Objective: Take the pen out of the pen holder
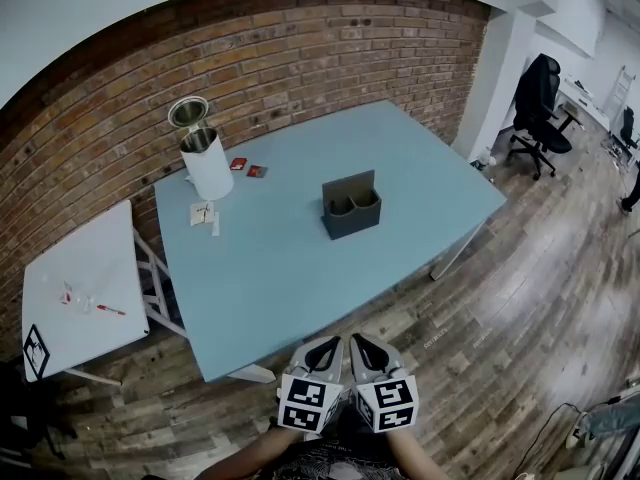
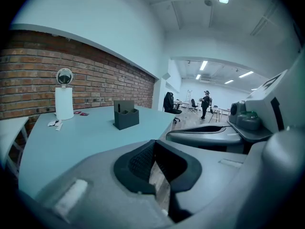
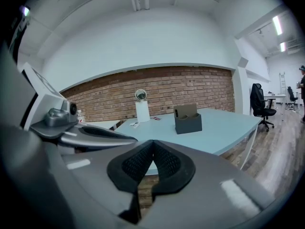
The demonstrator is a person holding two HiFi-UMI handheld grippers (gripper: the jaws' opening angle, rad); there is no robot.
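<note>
While hovering off the near edge of the blue table (image 1: 280, 258), well short of the pen holder (image 1: 351, 206), grips nothing in either claw.

Left of the pen holder, past the table's end: smaller white side table (image 1: 80, 288), with a few bits on it too small to name. Right of the pen holder and farther back, on the wood floor (image 1: 540, 268): black office chair (image 1: 538, 98).

Near side of the pen holder, side by side:
- Left claw (image 2: 153, 144): shut, ridged pads meeting at the tips, nothing between, only floor seen through the slit below.
- Right claw (image 3: 152, 144): shut the same way, likewise empty.

Behind and left of the pen holder, close to the brick wall (image 1: 300, 48): upright white cylinder (image 1: 210, 166), grey rim at its top, contents impossible to tell, round metal-rimmed piece (image 1: 188, 113) above it.

Pen holder itself: dark grey, upright mid-table, tall back panel, two round cups in front. In the left cup: one dark pen (image 3: 177, 112), standing against the back panel.

Between cylinder and pen holder: two small red cards (image 1: 247, 167). Left of the pen holder, nearer than those: white paper scraps (image 1: 204, 213).
</note>
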